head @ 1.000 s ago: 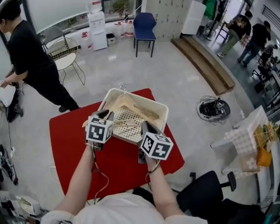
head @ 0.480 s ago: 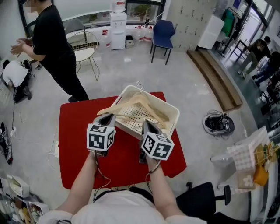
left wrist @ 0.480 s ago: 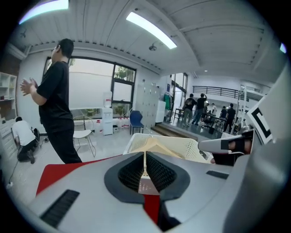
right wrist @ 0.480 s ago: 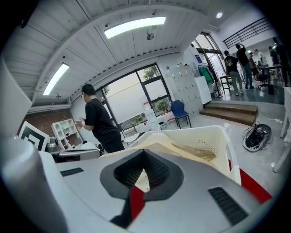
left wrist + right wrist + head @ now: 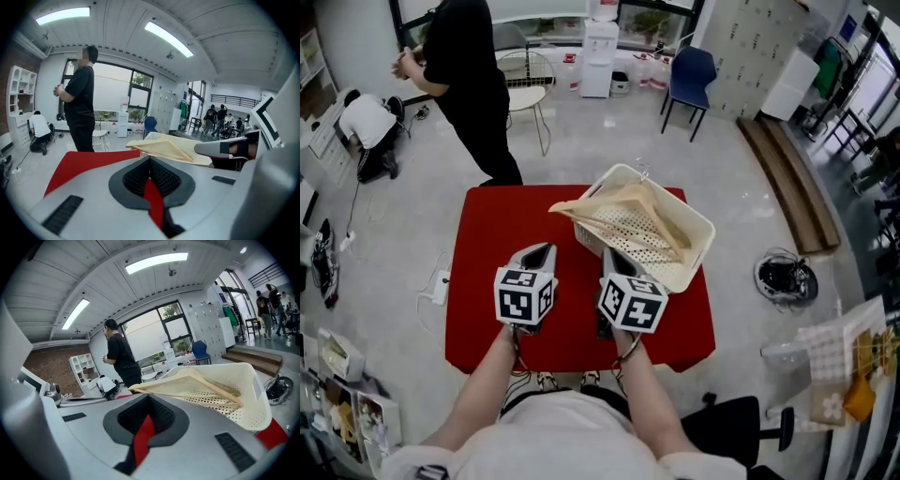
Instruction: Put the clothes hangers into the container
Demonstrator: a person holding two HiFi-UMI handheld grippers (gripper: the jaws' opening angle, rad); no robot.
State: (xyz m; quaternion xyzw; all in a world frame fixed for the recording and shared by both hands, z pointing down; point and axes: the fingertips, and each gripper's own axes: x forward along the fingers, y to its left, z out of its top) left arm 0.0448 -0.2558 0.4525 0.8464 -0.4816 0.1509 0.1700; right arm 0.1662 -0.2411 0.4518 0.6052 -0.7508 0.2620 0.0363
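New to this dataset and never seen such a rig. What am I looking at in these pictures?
There is no robot. A person holds a handheld gripper in each hand, and the cubes with square markers are part of the grippers. The head view comes from a camera on the person's head, looking down. It shows the left gripper and right gripper over a red table. The other two views ride on the grippers and look along their jaws. On the table stands a white perforated basket with wooden hangers in it, one end sticking out over the rim. Both grippers are shut and empty. The left one's jaws have just closed on nothing. A bystander in black stands beyond the table.
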